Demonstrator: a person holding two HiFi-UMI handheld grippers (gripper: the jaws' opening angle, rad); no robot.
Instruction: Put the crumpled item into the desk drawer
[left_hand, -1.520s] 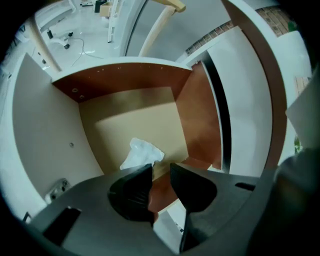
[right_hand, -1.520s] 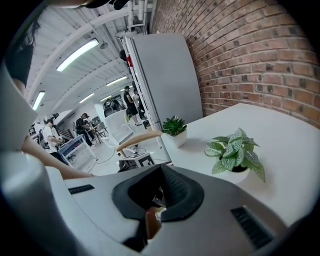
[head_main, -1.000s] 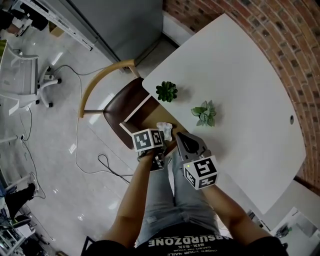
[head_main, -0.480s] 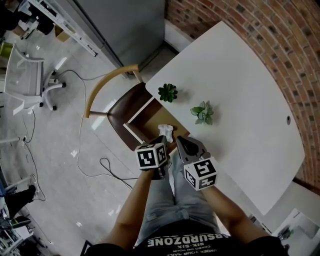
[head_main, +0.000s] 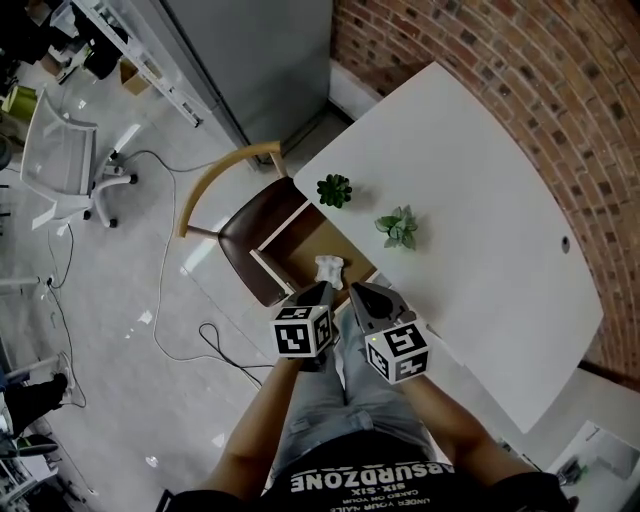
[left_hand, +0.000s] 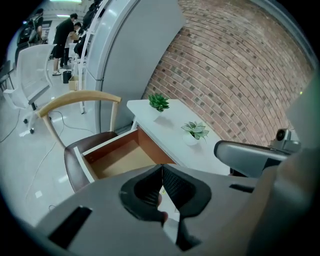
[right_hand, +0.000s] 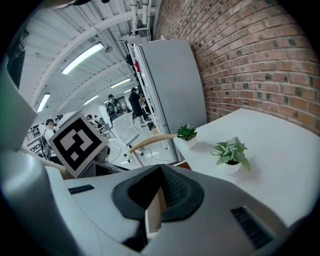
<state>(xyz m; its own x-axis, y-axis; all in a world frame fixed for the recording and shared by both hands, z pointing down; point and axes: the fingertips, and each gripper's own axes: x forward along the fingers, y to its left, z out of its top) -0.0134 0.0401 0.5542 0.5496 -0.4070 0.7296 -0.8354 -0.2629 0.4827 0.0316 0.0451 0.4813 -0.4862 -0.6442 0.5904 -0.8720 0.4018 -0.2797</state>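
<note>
The crumpled white item (head_main: 328, 268) lies in the open wooden drawer (head_main: 306, 244) under the white desk (head_main: 480, 230). My left gripper (head_main: 321, 289) hovers just short of it on the near side, shut with nothing between its jaws. In the left gripper view the left gripper (left_hand: 162, 166) points over the drawer (left_hand: 120, 156), and the item is hidden behind the jaws. My right gripper (head_main: 356, 290) sits beside the left one at the desk's edge, shut and empty. Seen from its own camera, the right gripper (right_hand: 161, 166) has its jaws together.
A brown chair (head_main: 243, 248) with a curved wooden back (head_main: 215, 175) stands against the drawer's outer end. Two small potted plants (head_main: 334, 190) (head_main: 399, 228) sit on the desk near the drawer. Cables trail over the floor at left, and a brick wall (head_main: 520, 70) runs behind the desk.
My left gripper has drawn back toward the person, away from the crumpled item, which stays in the drawer. The right gripper has pulled back a little as well.
</note>
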